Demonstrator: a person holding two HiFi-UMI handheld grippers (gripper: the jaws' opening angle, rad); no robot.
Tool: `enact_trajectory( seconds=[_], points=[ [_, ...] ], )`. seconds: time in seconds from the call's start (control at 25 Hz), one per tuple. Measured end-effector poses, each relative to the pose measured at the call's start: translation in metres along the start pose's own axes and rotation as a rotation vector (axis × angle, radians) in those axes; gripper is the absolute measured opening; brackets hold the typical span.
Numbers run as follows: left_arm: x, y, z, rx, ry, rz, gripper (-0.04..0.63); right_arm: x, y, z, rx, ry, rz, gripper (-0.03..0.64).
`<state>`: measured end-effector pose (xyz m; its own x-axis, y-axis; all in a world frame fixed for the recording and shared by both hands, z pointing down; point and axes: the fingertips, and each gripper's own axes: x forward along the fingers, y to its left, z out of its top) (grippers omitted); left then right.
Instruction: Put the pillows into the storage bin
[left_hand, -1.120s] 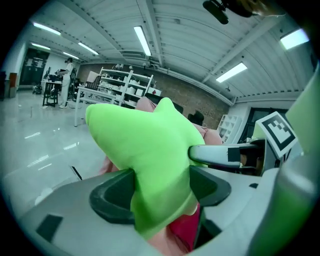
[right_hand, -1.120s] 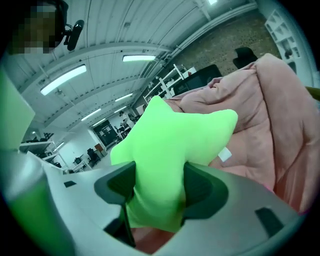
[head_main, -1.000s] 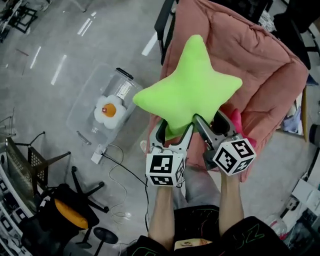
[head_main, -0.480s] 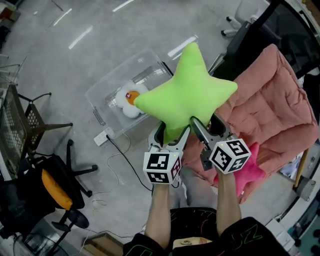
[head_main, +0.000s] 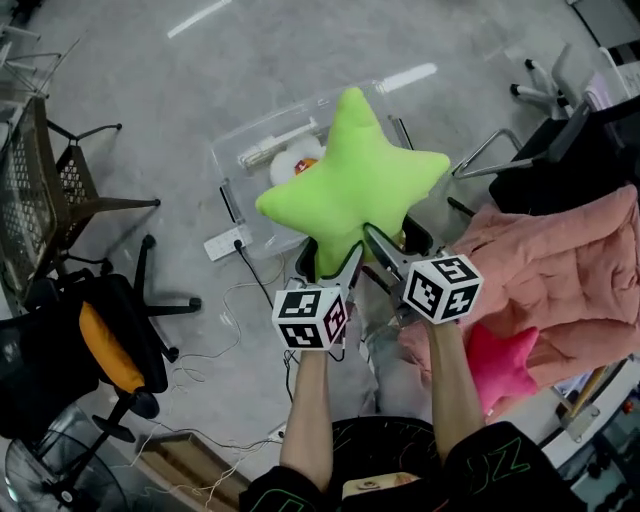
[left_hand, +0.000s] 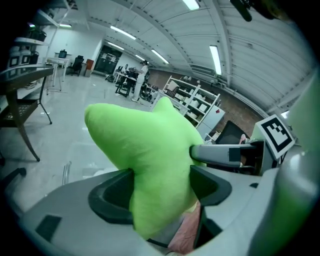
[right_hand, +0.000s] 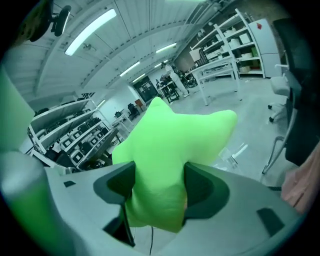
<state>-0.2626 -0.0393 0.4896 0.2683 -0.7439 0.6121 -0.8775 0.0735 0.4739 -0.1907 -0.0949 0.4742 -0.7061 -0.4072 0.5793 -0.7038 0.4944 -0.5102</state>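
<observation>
Grey concrete workshop floor (head_main: 150, 120), with one clear storage bin (head_main: 243, 188) on it. There are three pillows. A fried-egg pillow (head_main: 295, 157) lies in the bin and a pink star pillow (head_main: 495, 360) rests by the pink quilt (head_main: 560, 270). A green star pillow (head_main: 350, 185) is held above the bin, with the left gripper (head_main: 330, 257) and right gripper (head_main: 400, 245) each clamped on a lower point. A second ago the bin lay well left of the star.

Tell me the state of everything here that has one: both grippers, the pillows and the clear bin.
green star pillow: held aloft, not yet in the bin
left gripper: shut on the green star pillow
right gripper: shut on the green star pillow
storage bin: open, no lid on it
egg pillow: inside the storage bin, partly hidden
pink star pillow: lying by the pink quilt, not held
</observation>
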Motion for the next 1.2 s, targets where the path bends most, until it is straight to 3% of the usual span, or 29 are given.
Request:
enact_trajectory(
  seconds=[0.24,0.4,0.56,0.64,0.72,0.92,0.96,1.2],
  points=[
    [0.018,0.073,0.011,-0.068,0.033,0.039,0.361,0.079,0.017,-0.004,0.001,0.086,0.032,0.311],
    [0.026,0.111,0.023,-0.115,-0.003,0.068,0.392,0.113,0.021,0.002,-0.003,0.043,0.052,0.345],
    [0.031,0.126,0.025,-0.048,0.007,0.113,0.319,0.117,0.013,0.003,-0.074,0.024,0.018,0.343],
    [0.035,0.119,0.026,-0.055,0.007,0.091,0.274,0.109,0.006,0.003,-0.072,0.019,0.000,0.305],
    [0.039,0.107,0.024,-0.065,0.009,0.059,0.202,0.096,-0.005,0.002,-0.053,0.003,-0.037,0.169],
    [0.046,0.071,0.020,-0.029,0.003,0.006,0.034,0.057,-0.034,0.000,-0.004,-0.043,-0.112,0.009],
    [0.046,0.062,0.019,-0.018,0.006,-0.010,-0.008,0.047,-0.039,-0.001,0.006,-0.051,-0.123,0.003],
    [0.063,-0.012,0.006,0.055,0.055,-0.174,-0.006,-0.016,-0.075,-0.011,0.079,-0.127,-0.208,0.002]
  ],
)
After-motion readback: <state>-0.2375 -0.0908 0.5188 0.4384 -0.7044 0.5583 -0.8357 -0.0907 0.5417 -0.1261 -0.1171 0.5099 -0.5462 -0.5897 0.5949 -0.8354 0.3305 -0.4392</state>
